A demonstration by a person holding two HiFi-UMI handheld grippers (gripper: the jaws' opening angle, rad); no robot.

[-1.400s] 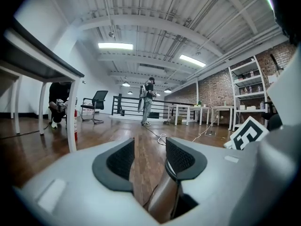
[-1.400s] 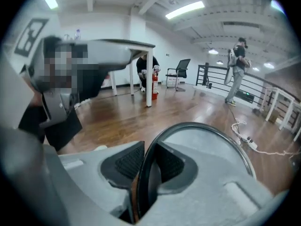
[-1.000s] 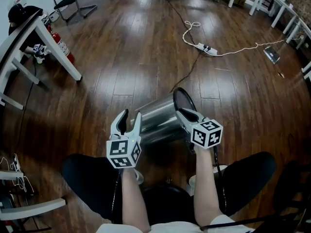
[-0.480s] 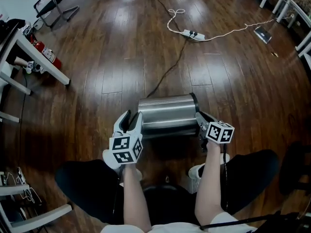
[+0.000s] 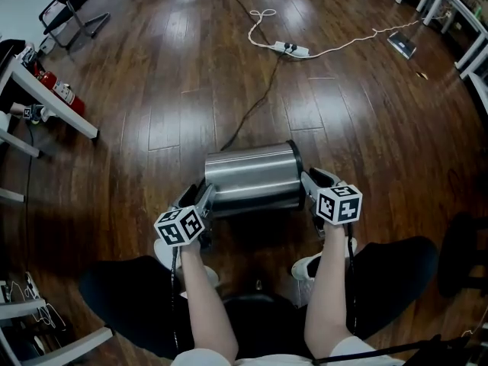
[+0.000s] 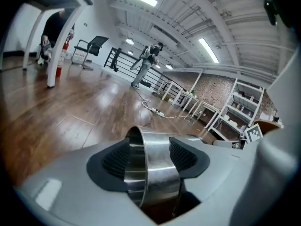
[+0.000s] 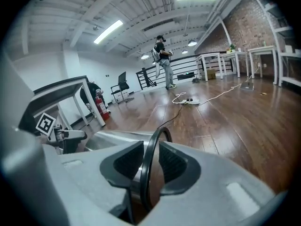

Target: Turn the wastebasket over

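Head view: wastebasket (image 5: 252, 175) lies on its side on the floor (image 5: 175, 90), mid frame, between left tongs (image 5: 200, 195) and right tongs (image 5: 311, 180). Left gripper view: tongs have just been opening, loose around its bottom edge (image 6: 141, 147). Right gripper view: tongs have just been opening, loose around its black rim (image 7: 149, 159). Steel looks stiff, slippery, probably light, rolls easily; hold both ends.

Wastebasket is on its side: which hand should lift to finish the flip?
Left, probably. The left tongs straddle the steel end of the wastebasket, which must rise; the right tongs straddle the black rim, the pivot end. Both tongs have just been opening, so regrip first.
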